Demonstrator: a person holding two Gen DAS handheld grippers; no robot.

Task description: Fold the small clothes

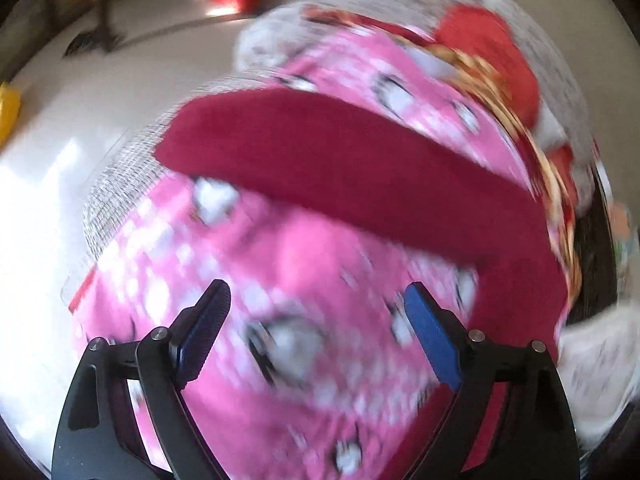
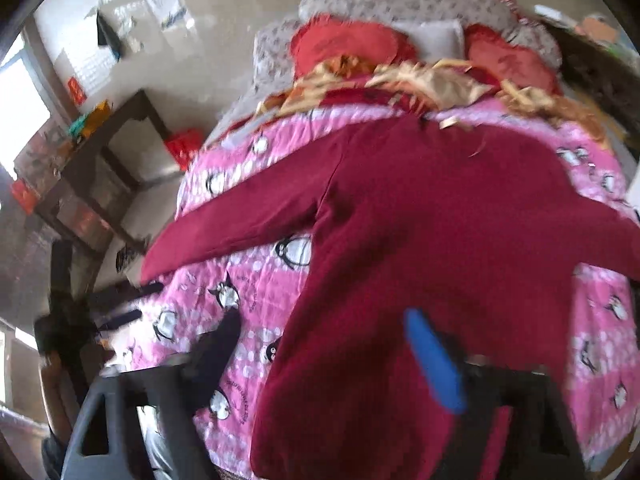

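Maroon long-sleeved garment lies spread flat on the pink penguin-print quilt of the bed, body running away from the grippers toward the red pillows, one sleeve stretched out to the left. Its hem sits just under the right gripper, which looks nearer; the left gripper hovers over bare quilt beside the sleeve. Both grippers are spread wide, holding nothing. Beyond the bed stands a dark shelf unit against a pale wall.
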